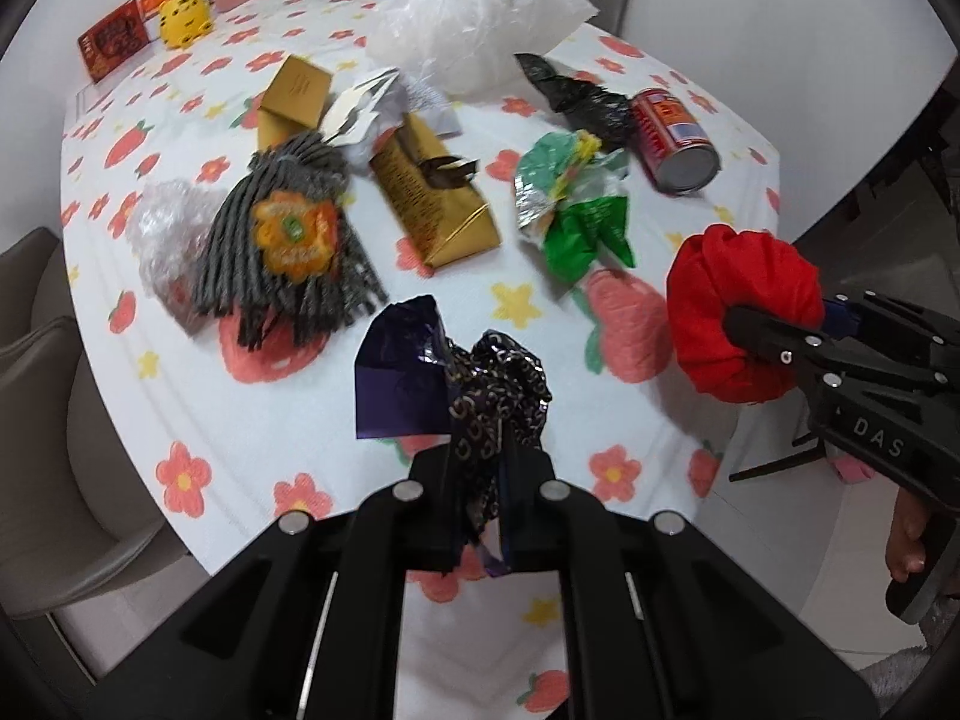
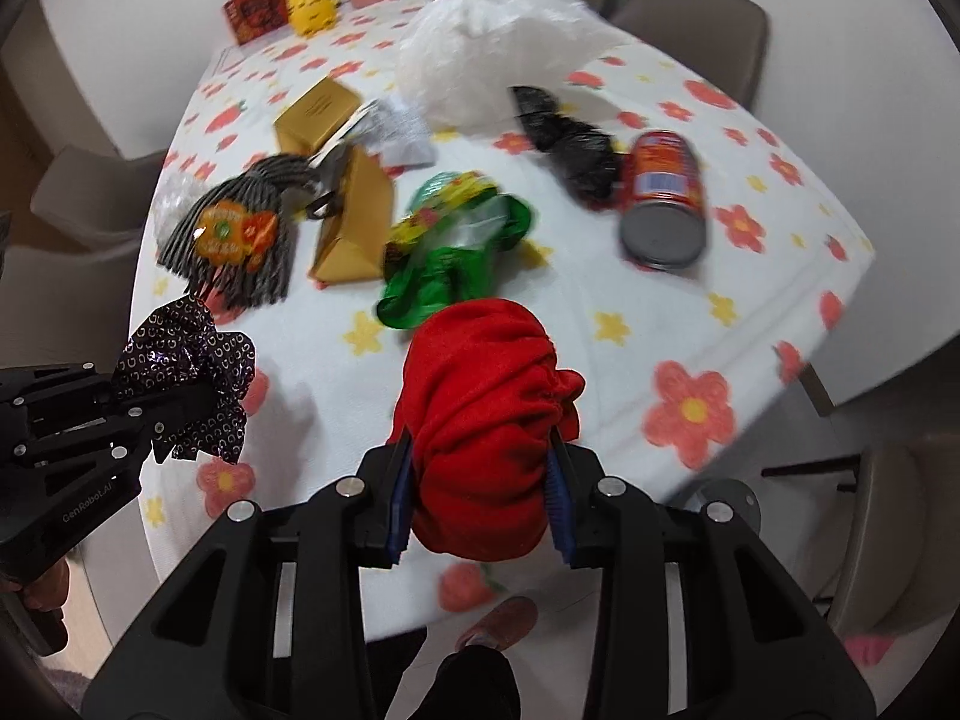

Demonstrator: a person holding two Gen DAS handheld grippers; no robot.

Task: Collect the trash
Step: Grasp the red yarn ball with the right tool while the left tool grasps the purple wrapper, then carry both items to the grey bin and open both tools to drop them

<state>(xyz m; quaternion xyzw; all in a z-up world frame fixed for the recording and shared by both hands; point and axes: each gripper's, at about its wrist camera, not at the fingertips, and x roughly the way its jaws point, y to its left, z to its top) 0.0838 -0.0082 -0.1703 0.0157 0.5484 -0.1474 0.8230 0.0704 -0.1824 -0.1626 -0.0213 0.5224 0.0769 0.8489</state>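
Table (image 1: pixel 240 420): flowered cloth, strewn with trash.
White bag (image 1: pixel 474 12): far side, by the black bag (image 1: pixel 576 96).
Red cloth (image 2: pixel 480 408): clamped in the right gripper (image 2: pixel 480 498).
Wrapper (image 1: pixel 480 396): pinched in the left gripper (image 1: pixel 480 480), seemingly above the table.

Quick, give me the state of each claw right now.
Left claw: shut on the dark patterned wrapper.
Right claw: shut on the red cloth bundle.
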